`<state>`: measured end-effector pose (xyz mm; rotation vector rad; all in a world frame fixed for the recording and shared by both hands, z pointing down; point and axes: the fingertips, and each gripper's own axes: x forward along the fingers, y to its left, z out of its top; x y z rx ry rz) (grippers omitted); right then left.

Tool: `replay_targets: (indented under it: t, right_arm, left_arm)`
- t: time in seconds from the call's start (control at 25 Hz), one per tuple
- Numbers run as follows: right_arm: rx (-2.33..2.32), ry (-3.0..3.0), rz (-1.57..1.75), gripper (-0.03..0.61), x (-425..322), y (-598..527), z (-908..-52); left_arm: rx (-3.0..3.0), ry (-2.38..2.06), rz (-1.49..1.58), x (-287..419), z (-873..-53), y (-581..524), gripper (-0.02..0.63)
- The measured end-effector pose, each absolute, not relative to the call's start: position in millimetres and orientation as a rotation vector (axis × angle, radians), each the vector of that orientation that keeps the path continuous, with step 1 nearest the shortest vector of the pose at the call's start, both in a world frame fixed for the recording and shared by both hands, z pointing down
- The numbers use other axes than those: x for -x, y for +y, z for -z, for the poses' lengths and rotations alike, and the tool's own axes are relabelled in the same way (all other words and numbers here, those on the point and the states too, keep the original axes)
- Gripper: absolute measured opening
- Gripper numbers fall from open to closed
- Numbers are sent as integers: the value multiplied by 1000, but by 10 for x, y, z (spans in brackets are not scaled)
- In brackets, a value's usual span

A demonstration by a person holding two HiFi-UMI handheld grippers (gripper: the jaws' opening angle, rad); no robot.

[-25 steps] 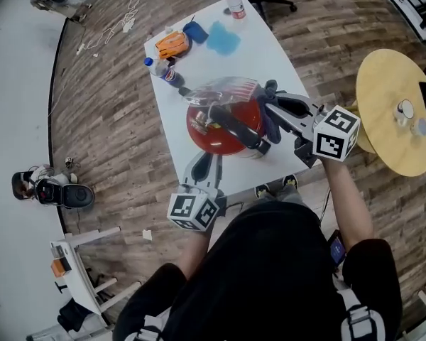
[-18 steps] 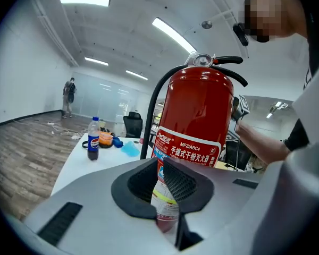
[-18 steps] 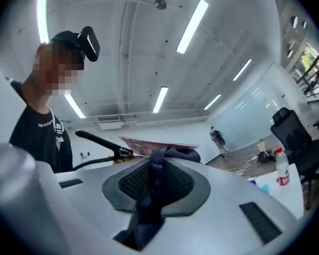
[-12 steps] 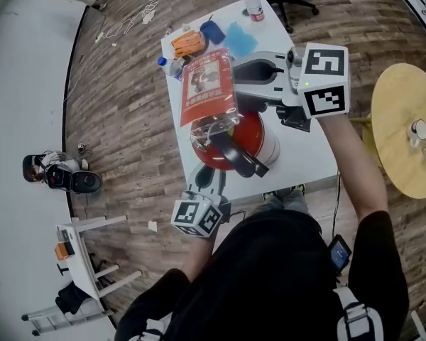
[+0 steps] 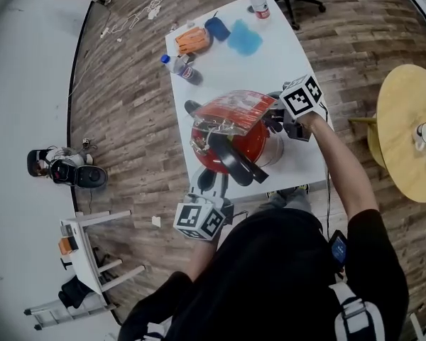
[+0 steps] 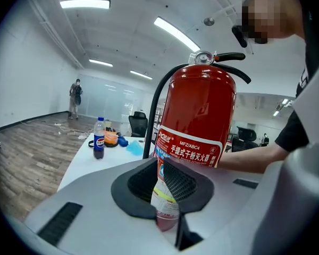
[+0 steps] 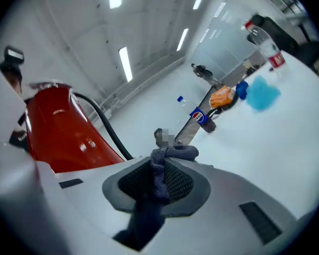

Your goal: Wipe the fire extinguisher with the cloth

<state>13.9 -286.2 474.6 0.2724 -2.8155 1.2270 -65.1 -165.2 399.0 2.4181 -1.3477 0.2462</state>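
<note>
- White table: smooth top; the fire extinguisher stands upright at its 6 o'clock end.
- Fire extinguisher: a glossy red cylinder with a black hose and black lever.
- Left gripper, at the extinguisher's 7 o'clock: the jaws are clenched on the fire extinguisher, on a thin printed flap low on its body.
- Right gripper, at its 3 o'clock: the jaws are clamped on the cloth.
- Cloth: dark grey-blue, knitted, bunched, just beside the cylinder.
</note>
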Motion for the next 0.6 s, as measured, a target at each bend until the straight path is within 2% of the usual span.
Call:
replay_targets:
  t: [0.16,0.24,0.4,0.6]
  right_arm:
    - [-421,-2621,-1074,74,-368,-2759,-5474]
    - [-460,-2584,-1123,74,-485,-2670,-5665]
    - [-568,-2646,-1165,74,-690,-2464,-5681]
    - [-684,-2803,-856,74,-795,-2002,-5258]
  left_arm:
    - [-2416,-1341,-261,656,-4036,-1694,54]
    - [-2416,-1339,-266,667,-4049,-1710,54]
    - [-2426,-1326,-273,677,-4068,-1768,54]
    - [-2439,-1312,-267,702,-4063,-1804,52]
